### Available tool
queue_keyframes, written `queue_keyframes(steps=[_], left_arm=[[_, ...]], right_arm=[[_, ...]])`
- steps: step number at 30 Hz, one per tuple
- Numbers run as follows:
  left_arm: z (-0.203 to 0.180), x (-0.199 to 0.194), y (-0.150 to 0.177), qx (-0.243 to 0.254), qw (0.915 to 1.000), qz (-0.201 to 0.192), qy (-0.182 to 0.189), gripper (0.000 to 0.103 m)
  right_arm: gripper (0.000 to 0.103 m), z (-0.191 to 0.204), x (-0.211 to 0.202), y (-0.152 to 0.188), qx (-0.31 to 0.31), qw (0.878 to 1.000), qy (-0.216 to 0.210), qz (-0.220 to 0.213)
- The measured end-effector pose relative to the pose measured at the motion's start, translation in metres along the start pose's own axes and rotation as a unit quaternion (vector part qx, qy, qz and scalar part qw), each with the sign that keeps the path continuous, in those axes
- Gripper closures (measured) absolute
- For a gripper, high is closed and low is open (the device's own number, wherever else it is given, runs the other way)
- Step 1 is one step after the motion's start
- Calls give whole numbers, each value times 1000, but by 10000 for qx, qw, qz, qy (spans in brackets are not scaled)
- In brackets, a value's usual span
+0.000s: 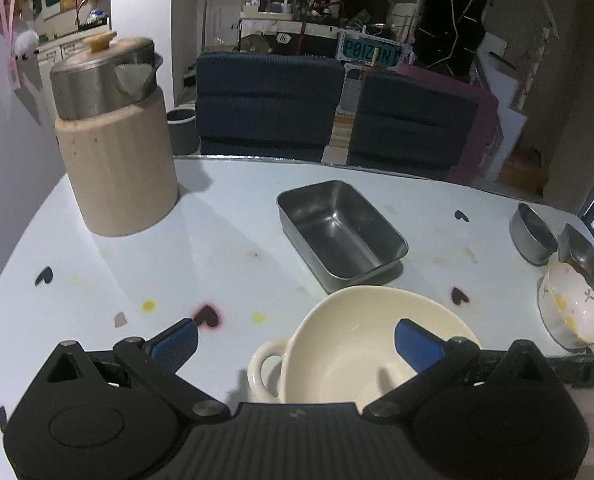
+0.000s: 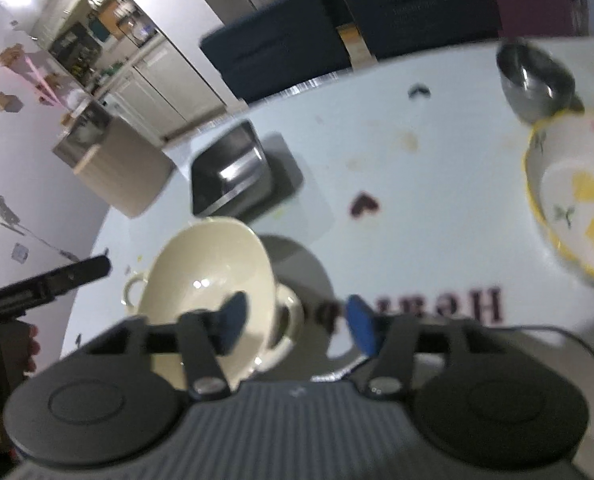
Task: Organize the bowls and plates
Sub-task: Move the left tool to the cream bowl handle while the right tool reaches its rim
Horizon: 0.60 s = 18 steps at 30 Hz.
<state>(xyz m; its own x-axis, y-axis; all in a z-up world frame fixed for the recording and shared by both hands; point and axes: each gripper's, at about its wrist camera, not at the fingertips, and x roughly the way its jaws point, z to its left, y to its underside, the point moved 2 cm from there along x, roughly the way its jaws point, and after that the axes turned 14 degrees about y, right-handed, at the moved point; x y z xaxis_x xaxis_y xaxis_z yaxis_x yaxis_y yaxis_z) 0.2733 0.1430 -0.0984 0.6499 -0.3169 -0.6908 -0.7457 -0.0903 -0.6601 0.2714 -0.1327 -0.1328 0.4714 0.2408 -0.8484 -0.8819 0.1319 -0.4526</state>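
Centrally, cream bowl (image 1: 361,344) on the table (image 1: 225,240), near edge; ear handle (image 1: 263,372) pointing toward the beige canister (image 1: 117,160). Steel tray (image 1: 341,236) just beyond the bowl, long axis diagonal. Floral bowl (image 1: 573,316) well apart, by the far-side edge. Bare surface between. Left gripper (image 1: 295,342) jaws wide apart, straddling the bowl; right gripper (image 2: 293,318) jaws apart, one finger inside the rim.

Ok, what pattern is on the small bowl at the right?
White floral bowl with yellow blossoms, green sprigs and a yellow rim; clearest in the right wrist view.
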Motion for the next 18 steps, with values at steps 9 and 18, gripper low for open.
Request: queue_keyframes(steps=[9, 18], left_arm=[[19, 1, 1, -619, 9978, 65, 218, 1], [25, 16, 11, -870, 9934, 651, 374, 36]], right_arm=[[93, 18, 7, 3, -410, 9991, 107, 39], [92, 29, 15, -17, -637, 9959, 491, -404]])
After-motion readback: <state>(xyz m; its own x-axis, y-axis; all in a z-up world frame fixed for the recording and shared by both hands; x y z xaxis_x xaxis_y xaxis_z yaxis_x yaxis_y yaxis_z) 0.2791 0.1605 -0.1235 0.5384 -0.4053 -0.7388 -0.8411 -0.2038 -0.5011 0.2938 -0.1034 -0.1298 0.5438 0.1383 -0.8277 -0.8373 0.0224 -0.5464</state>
